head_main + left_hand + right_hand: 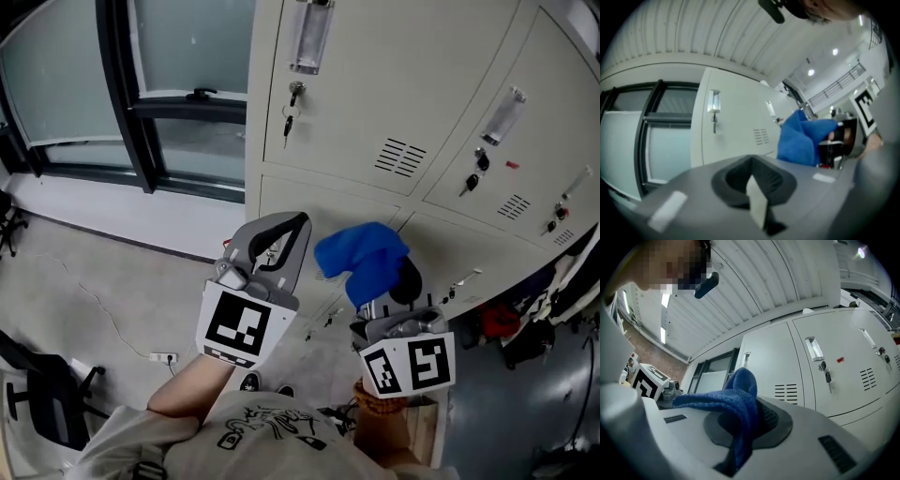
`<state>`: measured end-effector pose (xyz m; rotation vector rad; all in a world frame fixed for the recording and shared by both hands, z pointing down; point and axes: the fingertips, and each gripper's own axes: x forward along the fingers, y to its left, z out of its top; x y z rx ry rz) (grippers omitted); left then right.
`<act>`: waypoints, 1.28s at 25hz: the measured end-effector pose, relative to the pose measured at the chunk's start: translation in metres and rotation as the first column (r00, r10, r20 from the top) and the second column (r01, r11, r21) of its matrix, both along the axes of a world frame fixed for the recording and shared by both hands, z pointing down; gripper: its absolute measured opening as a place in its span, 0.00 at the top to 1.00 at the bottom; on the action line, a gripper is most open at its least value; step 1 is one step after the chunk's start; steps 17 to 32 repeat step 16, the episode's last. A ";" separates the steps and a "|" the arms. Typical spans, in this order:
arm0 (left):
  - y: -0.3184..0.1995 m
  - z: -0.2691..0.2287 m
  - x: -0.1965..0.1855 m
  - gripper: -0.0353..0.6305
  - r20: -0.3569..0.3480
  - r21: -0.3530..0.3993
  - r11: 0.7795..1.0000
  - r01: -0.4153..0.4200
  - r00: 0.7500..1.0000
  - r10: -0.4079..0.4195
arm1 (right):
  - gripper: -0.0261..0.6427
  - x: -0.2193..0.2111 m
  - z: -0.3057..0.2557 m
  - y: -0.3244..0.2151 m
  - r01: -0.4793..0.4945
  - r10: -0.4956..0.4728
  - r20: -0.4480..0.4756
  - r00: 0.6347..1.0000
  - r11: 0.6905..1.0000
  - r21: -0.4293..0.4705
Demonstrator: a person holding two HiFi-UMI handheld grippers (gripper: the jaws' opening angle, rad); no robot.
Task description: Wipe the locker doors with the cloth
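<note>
Before the locker doors point(375, 84), the right hand-held gripper point(740, 437) clamps the blue cloth point(733, 397); the left hand-held gripper point(757, 197) is closed, empty; wiping seemingly all remains.

right jaws — behind the cloth point(739, 401)

Grey floor point(94, 281) runs out left of the lockers point(375, 141), which stand right on it. A thin cable point(98, 305) trails across it, away from the lockers, to a white power strip point(164, 357). Farther left of the lockers stands a black chair point(42, 398); a dark shoe point(251, 382) is planted near their base.
</note>
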<state>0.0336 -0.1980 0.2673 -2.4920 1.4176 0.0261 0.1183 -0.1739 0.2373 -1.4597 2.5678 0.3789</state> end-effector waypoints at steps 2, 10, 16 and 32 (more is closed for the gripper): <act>0.000 -0.001 0.001 0.94 0.013 0.010 1.000 0.001 1.000 -0.001 | 0.92 -0.002 0.001 0.000 0.003 -0.003 0.000 1.000 1.000 -0.002; -0.001 0.001 0.004 0.94 0.028 0.011 1.000 -0.013 1.000 0.012 | 0.92 -0.008 0.002 -0.005 0.012 -0.012 0.001 1.000 1.000 -0.002; -0.004 0.002 0.002 0.94 0.033 0.011 1.000 -0.007 0.999 0.007 | 0.92 -0.010 0.008 -0.011 0.016 -0.016 -0.003 1.000 1.000 -0.015; -0.004 0.002 0.002 0.94 0.033 0.011 1.000 -0.007 0.999 0.007 | 0.92 -0.010 0.008 -0.011 0.016 -0.016 -0.003 1.000 1.000 -0.015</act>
